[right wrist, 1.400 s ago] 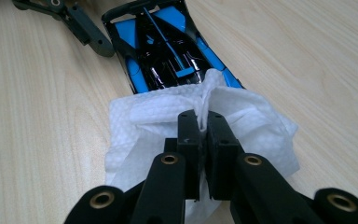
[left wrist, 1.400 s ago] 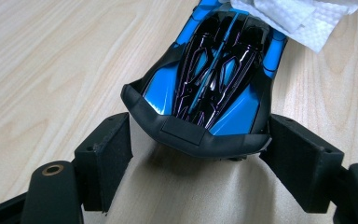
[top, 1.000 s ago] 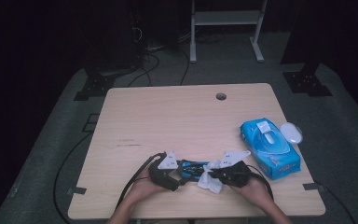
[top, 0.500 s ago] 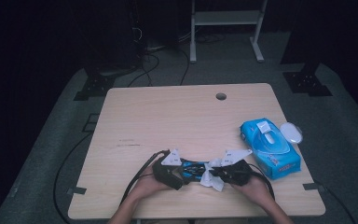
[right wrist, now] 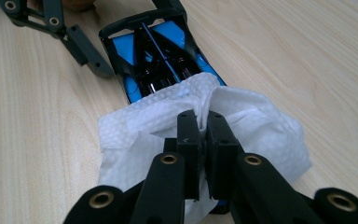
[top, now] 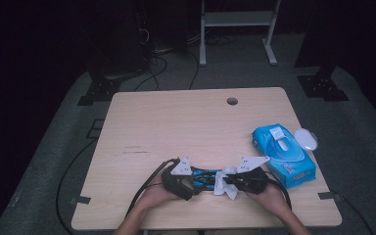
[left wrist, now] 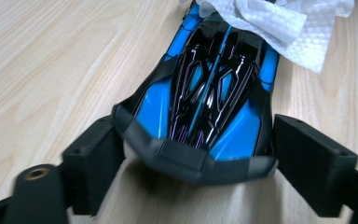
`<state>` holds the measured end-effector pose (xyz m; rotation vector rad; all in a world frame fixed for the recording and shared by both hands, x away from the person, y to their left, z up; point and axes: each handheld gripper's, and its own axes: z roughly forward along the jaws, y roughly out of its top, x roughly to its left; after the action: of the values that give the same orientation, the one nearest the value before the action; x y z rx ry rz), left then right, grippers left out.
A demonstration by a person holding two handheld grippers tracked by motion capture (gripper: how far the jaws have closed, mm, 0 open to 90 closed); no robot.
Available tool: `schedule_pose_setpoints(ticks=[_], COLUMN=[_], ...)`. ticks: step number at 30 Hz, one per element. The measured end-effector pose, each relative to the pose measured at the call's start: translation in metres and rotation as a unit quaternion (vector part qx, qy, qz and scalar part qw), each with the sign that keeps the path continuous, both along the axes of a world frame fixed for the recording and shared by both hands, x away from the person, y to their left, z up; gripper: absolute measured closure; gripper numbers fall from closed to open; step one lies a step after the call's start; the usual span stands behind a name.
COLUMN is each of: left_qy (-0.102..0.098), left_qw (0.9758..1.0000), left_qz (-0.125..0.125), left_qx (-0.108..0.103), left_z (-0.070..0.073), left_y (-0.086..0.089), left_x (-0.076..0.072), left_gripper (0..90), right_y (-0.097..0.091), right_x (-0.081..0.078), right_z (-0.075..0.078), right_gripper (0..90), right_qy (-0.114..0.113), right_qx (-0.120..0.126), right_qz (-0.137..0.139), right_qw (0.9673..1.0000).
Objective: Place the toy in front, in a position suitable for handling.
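Right now your two hands sit at the near edge of the tabletop [top: 142,117], with the toy car [top: 201,178] lying between them, nose to tail across the near middle of the wood. Your left gripper [left wrist: 200,158] has its jaws spread to either side of the car's near end; they have just been opening, and the pads stand clear of the body on both sides, so nothing is clamped there. Your right gripper [right wrist: 204,135] has its jaws closed tight on a bunched white wipe [right wrist: 242,121], which drapes over the other end of the car.

I'd judge the car light and stiff, a hard plastic shell with a glossy, slippery top, so it will skate on the wood if you rub it unbraced. Take it by the flat flanks low on the body, not by the thin end lip or the raised ribs, which look likeliest to snap. The wipe is soft and limp; keep it gripped at the gathered fold.

The car is bright blue with a black centre section, thin pale lines tracing the black panels and a dark bumper at the end nearest the left jaws.

Farther right lies a blue wipe pack [top: 284,155], and beyond it a small white oval object [top: 306,139].
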<state>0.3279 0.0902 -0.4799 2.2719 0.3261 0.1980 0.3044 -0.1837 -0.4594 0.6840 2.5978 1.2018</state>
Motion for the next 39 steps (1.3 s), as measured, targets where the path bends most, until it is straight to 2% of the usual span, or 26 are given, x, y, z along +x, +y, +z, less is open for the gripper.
schedule_pose_setpoints(ticks=[2, 4, 8, 10, 13, 14, 17, 19, 22, 24, 28, 32, 35, 39], left_qy=[-0.002, 0.004, 0.014, 0.010, 0.012, 0.013, 0.024, 0.015, 0.015, 0.015, 0.014, 0.017, 0.017, 0.013], left_qw=[1.0000, 1.0000, 0.9999, 0.9999, 0.9998, 0.9998, 0.9995, 0.9996, 0.9996, 0.9997, 0.9997, 0.9997, 0.9997, 0.9998], left_qz=[0.004, 0.004, -0.001, -0.003, -0.011, -0.010, -0.015, -0.016, -0.016, -0.015, -0.016, -0.015, -0.014, -0.014], left_qx=[0.004, 0.003, 0.003, 0.008, 0.009, 0.010, 0.012, 0.015, 0.015, 0.014, 0.013, 0.013, 0.007, 0.011], left_z=[-0.001, -0.002, -0.002, -0.001, 0.002, 0.002, 0.001, 0.000, 0.000, 0.000, 0.000, 0.000, -0.001, -0.001], left_y=[-0.003, -0.003, -0.001, -0.001, -0.001, 0.000, 0.002, 0.003, 0.003, 0.002, 0.001, 0.002, 0.003, 0.000], left_x=[0.001, 0.002, 0.003, 0.002, 0.000, -0.001, 0.000, -0.002, -0.002, -0.002, -0.002, -0.002, -0.002, -0.002], left_gripper=[15.2, 15.9, 19.7, 19.9, 21.2, 21.3, 21.5, 23.5, 23.4, 23.3, 23.4, 23.5, 23.5, 23.4], right_y=[0.002, 0.002, -0.002, -0.001, 0.009, 0.016, 0.022, 0.016, -0.001, -0.005, 0.013, 0.040, 0.044, 0.047], right_x=[-0.001, 0.000, 0.001, 0.000, -0.005, -0.008, -0.010, -0.007, -0.003, -0.002, -0.005, -0.004, -0.001, -0.002], right_z=[0.000, -0.001, -0.003, -0.002, 0.002, 0.002, 0.003, 0.002, 0.000, 0.000, 0.005, 0.009, 0.010, 0.010], right_gripper=[85.0, 85.1, 85.0, 85.1, 85.1, 85.1, 85.1, 85.1, 85.1, 85.1, 85.1, 85.1, 85.2, 85.2], right_qy=[-0.006, -0.007, 0.004, 0.001, 0.002, -0.008, -0.014, -0.007, -0.004, 0.000, -0.009, -0.025, -0.024, -0.021], right_qx=[-0.002, 0.000, 0.017, 0.013, 0.028, 0.020, 0.011, 0.009, -0.009, -0.003, 0.013, 0.005, 0.003, 0.008], right_qz=[0.002, 0.005, 0.003, 0.003, 0.028, 0.038, 0.042, 0.037, 0.005, 0.000, 0.024, 0.046, 0.047, 0.044], right_qw=[1.0000, 1.0000, 0.9998, 0.9999, 0.9992, 0.9990, 0.9989, 0.9993, 0.9999, 1.0000, 0.9996, 0.9986, 0.9986, 0.9988])
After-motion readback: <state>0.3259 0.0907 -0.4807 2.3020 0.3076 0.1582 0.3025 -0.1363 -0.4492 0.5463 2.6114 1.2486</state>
